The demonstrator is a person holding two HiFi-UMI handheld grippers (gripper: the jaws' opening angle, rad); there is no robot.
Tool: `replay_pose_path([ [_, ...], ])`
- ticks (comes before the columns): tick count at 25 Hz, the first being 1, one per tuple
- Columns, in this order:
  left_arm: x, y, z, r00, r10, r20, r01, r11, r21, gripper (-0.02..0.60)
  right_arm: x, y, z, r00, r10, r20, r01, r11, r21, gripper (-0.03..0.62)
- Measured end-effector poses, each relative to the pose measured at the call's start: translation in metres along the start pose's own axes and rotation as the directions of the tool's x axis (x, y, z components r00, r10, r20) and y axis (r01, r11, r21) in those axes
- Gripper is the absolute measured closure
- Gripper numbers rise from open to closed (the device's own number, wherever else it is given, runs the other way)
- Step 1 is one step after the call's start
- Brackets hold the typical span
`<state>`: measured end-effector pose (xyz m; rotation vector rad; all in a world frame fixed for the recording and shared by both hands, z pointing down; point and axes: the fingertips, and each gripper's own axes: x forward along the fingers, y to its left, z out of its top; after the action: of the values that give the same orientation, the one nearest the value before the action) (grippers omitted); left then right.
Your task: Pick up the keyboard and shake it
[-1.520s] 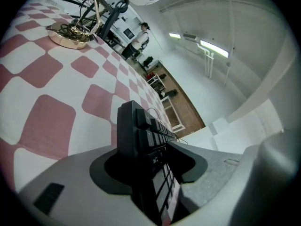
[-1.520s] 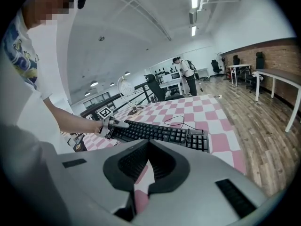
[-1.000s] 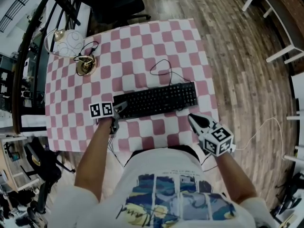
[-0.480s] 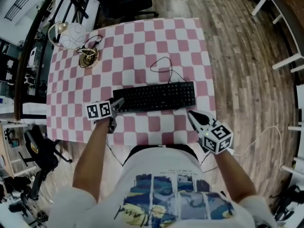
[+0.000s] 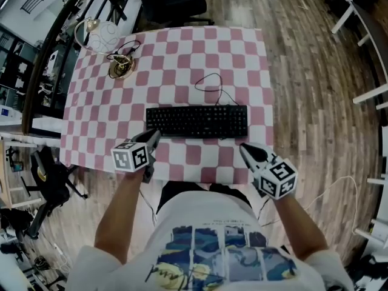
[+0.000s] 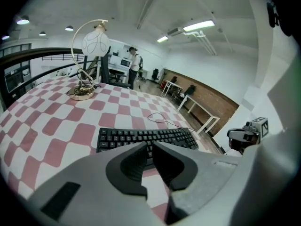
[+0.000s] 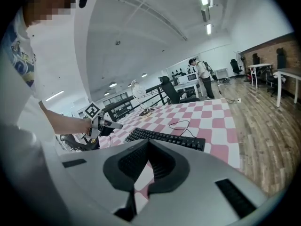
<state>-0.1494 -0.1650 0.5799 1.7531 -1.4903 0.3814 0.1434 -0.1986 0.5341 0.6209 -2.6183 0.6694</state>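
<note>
Left claw (image 5: 154, 134) (image 6: 149, 147) first: its jaws have just been closing and now stand almost together, with only a thin slit between the tips and nothing in it. It hangs just short of the keyboard's (image 5: 197, 121) (image 6: 141, 135) near left corner, tilted down toward it. As far as I can see, it is not touching it. Looking along the jaws, the keyboard lies ahead of the tips and lower, its left half straight in front of them.

My right claw (image 5: 244, 149) (image 7: 147, 142) has its jaws fully together and holds nothing. It sits off the keyboard's near right corner, a little closer to me than the left claw, and apart from the keys. From there the keyboard (image 7: 164, 138) lies ahead and slightly to the left of the tips.

So the keyboard is gripped by neither claw. It lies flat on the pink-and-white checked cloth (image 5: 182, 59), its long side running across in front of me, with one claw near each near corner.

Beyond the keyboard's far edge, its black cable (image 5: 209, 80) loops over the cloth. Well past the keyboard's left end, near the cloth's far left corner, stands a lamp (image 5: 104, 36) with a round white shade.
</note>
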Motion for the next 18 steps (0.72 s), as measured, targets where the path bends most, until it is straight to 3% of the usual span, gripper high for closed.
replay_pose_path([
  [7,-0.025,-0.071,-0.020,0.991,-0.136,-0.015,0.137,0.988,0.070,0.578,-0.007,0.007,-0.003,1.000,0.018,-0.001,-0.018,1.000,-0.001,0.597],
  [14,-0.051,-0.116,-0.028,0.951,-0.309,-0.018,0.309,0.943,0.127,0.578,-0.009,0.025,0.005,1.000,-0.010,0.011,0.010,1.000,-0.028,0.597],
  [18,-0.075,-0.118,-0.027,0.932,-0.362,-0.012,0.358,0.915,0.186,0.578,-0.008,0.050,0.009,0.999,-0.036,0.026,0.037,0.999,-0.034,0.597],
])
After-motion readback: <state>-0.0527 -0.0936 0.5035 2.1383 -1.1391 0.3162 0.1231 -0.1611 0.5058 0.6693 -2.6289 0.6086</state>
